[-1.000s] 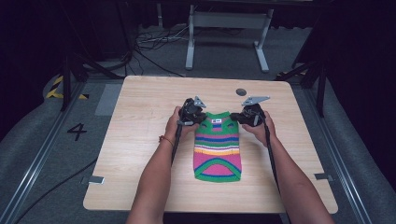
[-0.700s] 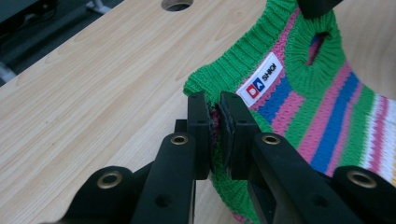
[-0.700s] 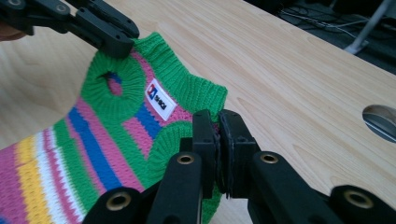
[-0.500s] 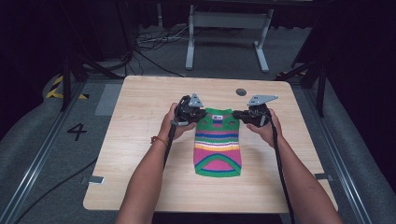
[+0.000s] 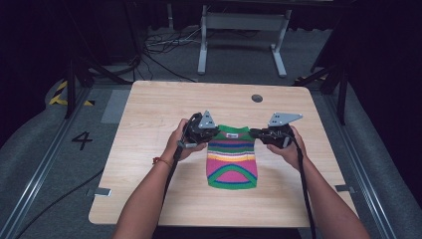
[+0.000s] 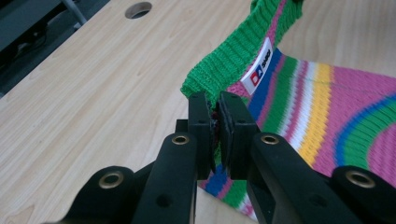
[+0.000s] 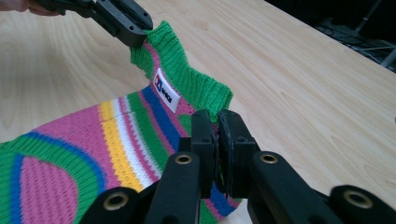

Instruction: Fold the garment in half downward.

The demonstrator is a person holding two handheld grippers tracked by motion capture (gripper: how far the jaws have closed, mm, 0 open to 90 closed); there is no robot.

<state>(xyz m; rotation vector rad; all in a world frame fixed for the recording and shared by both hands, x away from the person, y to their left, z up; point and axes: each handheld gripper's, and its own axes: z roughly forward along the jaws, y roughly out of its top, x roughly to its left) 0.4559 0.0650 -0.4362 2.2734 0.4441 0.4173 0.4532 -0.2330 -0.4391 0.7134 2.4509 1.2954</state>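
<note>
Near the middle of the tabletop (image 5: 149, 124), in the high view, a small striped knitted sweater (image 5: 232, 164) is lying with its green hem toward the near edge and its collar toward the far edge, and the person is pinching the two collar-end corners: the left claw (image 5: 213, 133) is clamping one and the right claw (image 5: 254, 133) the other, each closed tight on the knit. A round hole (image 5: 257, 98) is sitting in the board nearer the far edge, well apart from the work. Looking along the left claw (image 6: 215, 105) in the left gripper view, its black jaws are squeezing the green ribbed collar (image 6: 233, 51) just beside the white label (image 6: 259, 67), and that edge is rising off the wood. Looking along the right claw (image 7: 216, 122) in the right gripper view, the jaws are gripping the other end of the collar, while the left claw (image 7: 135, 28) is holding the far corner. By my judgement the step in hand is lifting the collar end, perhaps to fold or spread the garment; doing it well is a matter of keeping both hands level and evenly apart, so the knit is staying taut without stretching, and keeping both grips firm so neither corner is slipping free.
</note>
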